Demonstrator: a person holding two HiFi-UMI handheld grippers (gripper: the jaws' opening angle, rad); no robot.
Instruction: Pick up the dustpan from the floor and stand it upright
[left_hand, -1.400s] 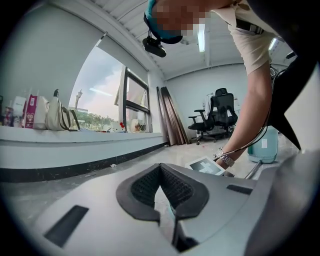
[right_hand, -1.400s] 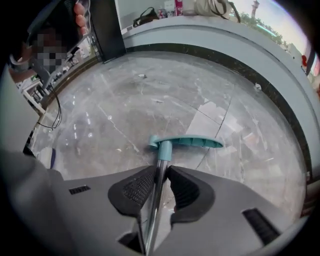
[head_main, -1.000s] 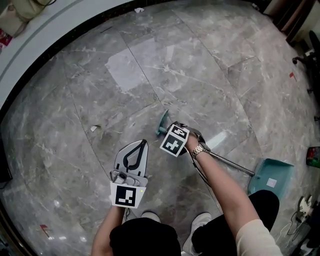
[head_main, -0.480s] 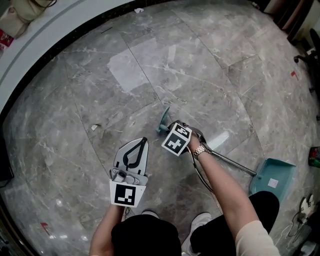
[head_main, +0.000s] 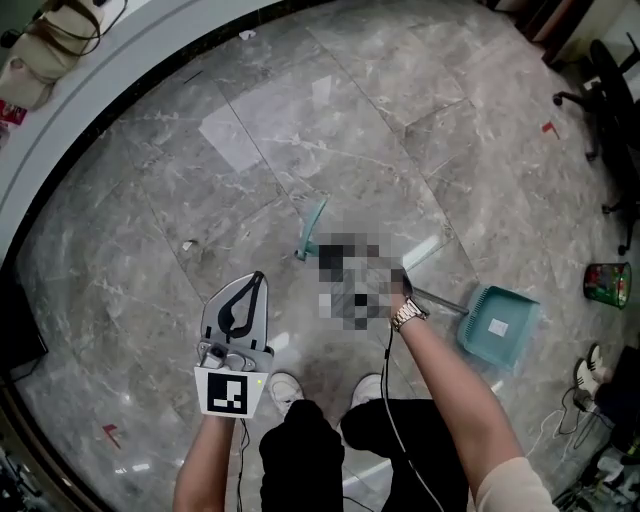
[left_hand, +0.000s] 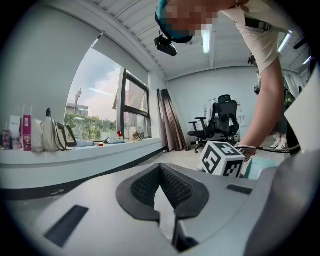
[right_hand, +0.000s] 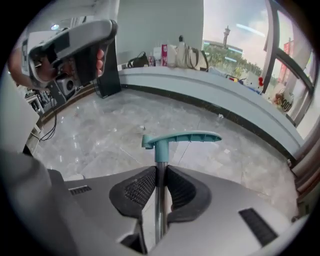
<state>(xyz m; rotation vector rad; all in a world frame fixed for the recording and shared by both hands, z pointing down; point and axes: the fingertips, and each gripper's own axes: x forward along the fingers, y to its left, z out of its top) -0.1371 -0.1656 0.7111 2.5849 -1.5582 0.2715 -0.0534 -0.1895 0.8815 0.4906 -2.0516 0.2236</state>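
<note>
"Where's the dustpan (head_main: 497, 325)?"

"Its pan sits at four o'clock from you. Your right hand-held gripper (right_hand: 160, 187) is pinching the metal shaft (head_main: 440, 301) just below the teal grip (right_hand: 181, 138). Your left hand-held gripper (head_main: 240, 310) is pressed together and empty, at seven o'clock."

"How will it handle?"

"Light and stiff, likely pan-heavy, and the smooth tube may twist. The polished marble floor (head_main: 330, 120) looks slick, so set the pan down squarely."

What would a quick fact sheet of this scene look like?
Place: grey marble floor
Main item: teal dustpan with a long metal pole
Right gripper: shut on the pole, just below the teal handle
Left gripper: shut, empty, held apart from the dustpan
Dustpan state: not yet standing upright
</note>
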